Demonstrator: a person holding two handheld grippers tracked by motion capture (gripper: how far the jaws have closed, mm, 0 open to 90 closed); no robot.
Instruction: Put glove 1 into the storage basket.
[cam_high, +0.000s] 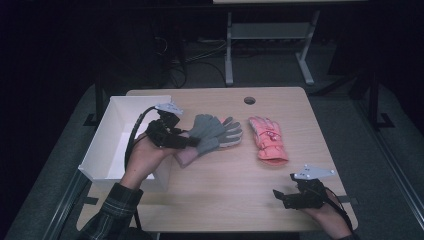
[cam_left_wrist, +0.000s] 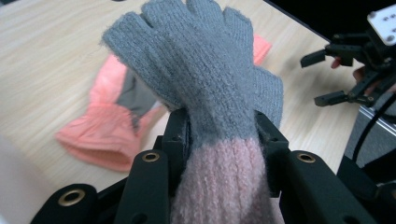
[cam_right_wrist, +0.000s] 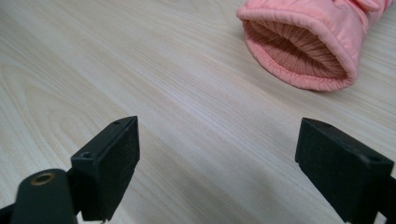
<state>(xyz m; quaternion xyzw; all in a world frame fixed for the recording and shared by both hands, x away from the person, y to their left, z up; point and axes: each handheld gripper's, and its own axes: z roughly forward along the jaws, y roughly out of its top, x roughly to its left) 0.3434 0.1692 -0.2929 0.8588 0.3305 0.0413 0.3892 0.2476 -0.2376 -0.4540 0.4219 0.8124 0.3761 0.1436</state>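
Currently my left gripper (cam_left_wrist: 223, 135) pinches the grey-and-pink knit glove (cam_left_wrist: 205, 88) at the band where grey meets pink; both pads press its sides. Its grey fingers project forward beyond the jaws, and it is held clear above the wooden table (cam_high: 225, 185), just beside the white box (cam_high: 112, 137). My right gripper (cam_right_wrist: 217, 163) rests low over the table with jaws spread wide, nothing between them. Ahead of it lies the orange padded glove (cam_right_wrist: 308, 46), cuff opening facing the jaws, well apart from them.
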